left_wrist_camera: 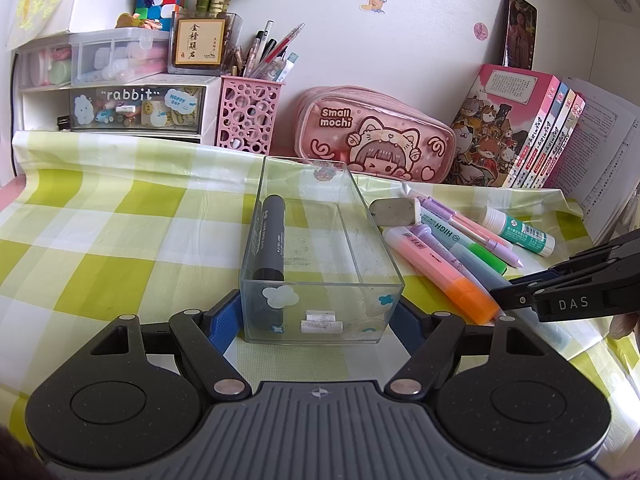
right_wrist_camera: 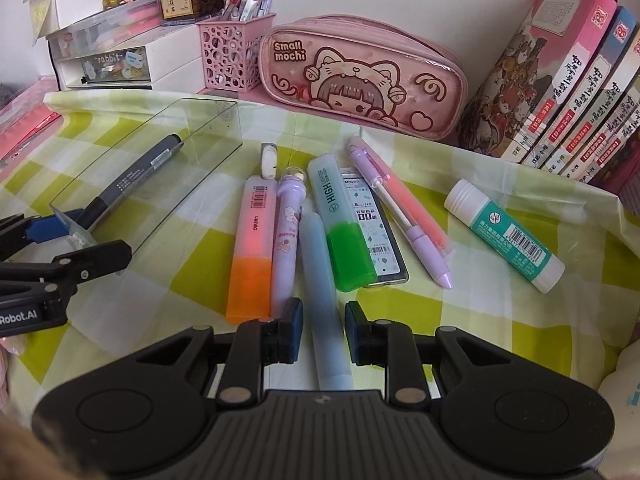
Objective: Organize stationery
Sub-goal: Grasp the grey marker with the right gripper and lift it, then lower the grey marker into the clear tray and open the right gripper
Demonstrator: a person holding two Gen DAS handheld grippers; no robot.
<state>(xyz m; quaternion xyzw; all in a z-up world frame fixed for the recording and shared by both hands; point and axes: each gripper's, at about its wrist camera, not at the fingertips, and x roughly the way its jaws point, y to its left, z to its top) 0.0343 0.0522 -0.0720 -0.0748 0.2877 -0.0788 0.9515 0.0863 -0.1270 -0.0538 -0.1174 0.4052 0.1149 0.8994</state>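
Highlighters: three loose at the box's (left_wrist_camera: 320, 264) three o'clock; right gripper (right_wrist_camera: 322, 334) clamps a fourth (right_wrist_camera: 326, 312). Left gripper (left_wrist_camera: 318, 320) pinches the box, one marker (left_wrist_camera: 270, 240) inside.

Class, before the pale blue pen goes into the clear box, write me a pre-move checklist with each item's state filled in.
1. Right gripper shut on the pale blue pen: ok.
2. Left gripper clamps the clear box at its near end: ok.
3. Box has free room beside the grey marker: ok.
4. Pen clear of the table: cannot tell.
5. Orange highlighter and green highlighter close alongside the pen: not ok.
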